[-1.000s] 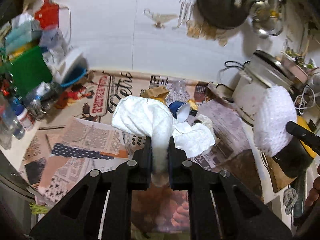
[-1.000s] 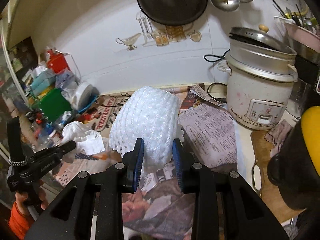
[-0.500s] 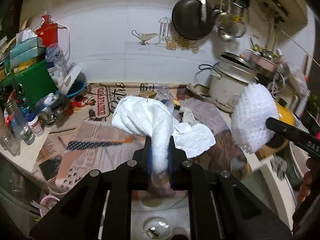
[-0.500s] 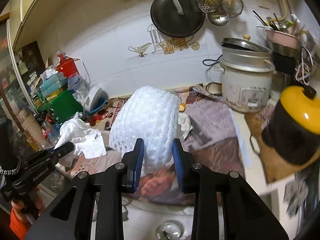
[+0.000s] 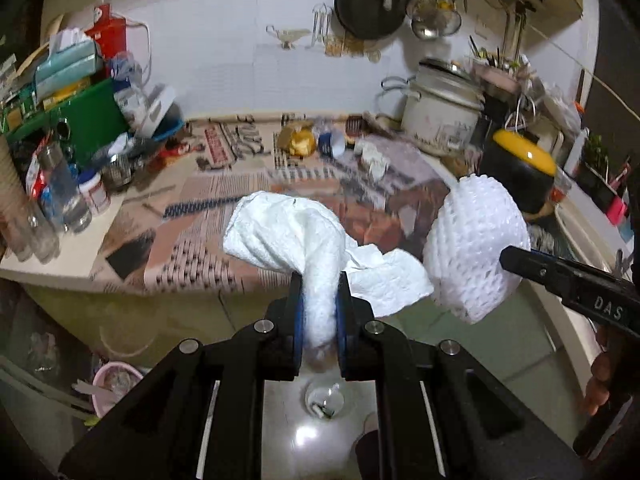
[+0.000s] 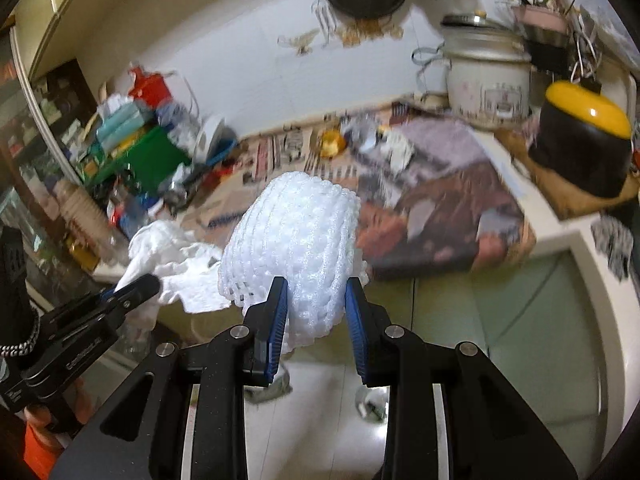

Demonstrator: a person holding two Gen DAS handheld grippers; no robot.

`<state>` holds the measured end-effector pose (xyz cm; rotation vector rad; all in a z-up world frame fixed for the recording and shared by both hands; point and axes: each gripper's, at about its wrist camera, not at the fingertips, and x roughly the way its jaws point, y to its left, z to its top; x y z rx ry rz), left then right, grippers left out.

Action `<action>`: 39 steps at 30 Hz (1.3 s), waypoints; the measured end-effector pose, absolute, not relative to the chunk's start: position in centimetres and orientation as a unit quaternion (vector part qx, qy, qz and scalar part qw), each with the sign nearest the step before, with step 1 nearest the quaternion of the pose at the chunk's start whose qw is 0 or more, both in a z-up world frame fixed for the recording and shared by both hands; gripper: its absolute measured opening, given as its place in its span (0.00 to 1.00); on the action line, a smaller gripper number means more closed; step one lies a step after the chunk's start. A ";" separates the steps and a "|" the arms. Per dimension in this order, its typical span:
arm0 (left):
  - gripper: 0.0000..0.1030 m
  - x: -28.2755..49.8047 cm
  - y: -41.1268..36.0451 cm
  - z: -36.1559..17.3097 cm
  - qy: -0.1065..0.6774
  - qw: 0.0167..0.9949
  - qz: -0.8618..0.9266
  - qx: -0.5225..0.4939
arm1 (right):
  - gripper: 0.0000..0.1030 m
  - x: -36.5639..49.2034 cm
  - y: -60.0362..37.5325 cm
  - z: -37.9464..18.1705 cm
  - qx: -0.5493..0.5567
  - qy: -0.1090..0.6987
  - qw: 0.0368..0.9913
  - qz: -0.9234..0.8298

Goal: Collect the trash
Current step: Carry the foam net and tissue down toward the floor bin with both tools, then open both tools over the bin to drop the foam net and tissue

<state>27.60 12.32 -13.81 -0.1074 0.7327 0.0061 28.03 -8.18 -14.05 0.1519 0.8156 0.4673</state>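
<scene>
1. Your left gripper (image 5: 319,304) is clamped narrowly on a white paper towel (image 5: 288,236); the towel's pinched end runs up between the pads, then fans out left and right above them, its long axis pointing away from you toward the counter.
2. Your right gripper (image 6: 316,308) is closed on a white foam net (image 6: 292,236), a ribbed sleeve squeezed at its lower end, its long axis rising away from the pads and tilted slightly right.
3. Both pieces hang in the air off the counter's front edge, over the pale tiled floor (image 5: 320,436); net and towel sit close side by side, and whether they touch cannot be told.
4. The counter (image 5: 48,260) is covered with newspaper (image 5: 208,216). Near the back wall lie a gold wrapper (image 5: 298,142) and a blue cup (image 5: 332,144) on its side.
5. At the left end stand a green box (image 5: 80,120), bottles (image 5: 64,196) and cartons; at the right end, a rice cooker (image 5: 440,120) and a black pot with yellow lid (image 5: 520,172).
6. A dark pan (image 5: 368,4) and ladles (image 5: 430,16) hang on the white tiled wall.
7. Nothing lies between the held pieces and the floor below them.
</scene>
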 end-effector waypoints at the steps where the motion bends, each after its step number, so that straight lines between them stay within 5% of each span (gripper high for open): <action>1: 0.12 27.2 12.3 -14.5 0.366 0.929 0.001 -0.056 | 0.26 27.5 -7.9 -14.5 0.069 0.399 0.887 0.224; 10: 0.12 27.1 10.8 -22.2 0.441 0.895 -0.006 -0.069 | 0.26 26.8 -8.8 -20.7 0.074 0.456 0.860 0.216; 20: 0.12 30.4 8.7 -36.4 0.517 0.851 0.011 -0.088 | 0.26 30.0 -10.3 -32.1 0.068 0.504 0.840 0.190; 39: 0.12 34.6 7.8 -74.0 0.603 0.790 -0.035 -0.104 | 0.27 34.8 -8.2 -68.3 0.024 0.612 0.767 0.191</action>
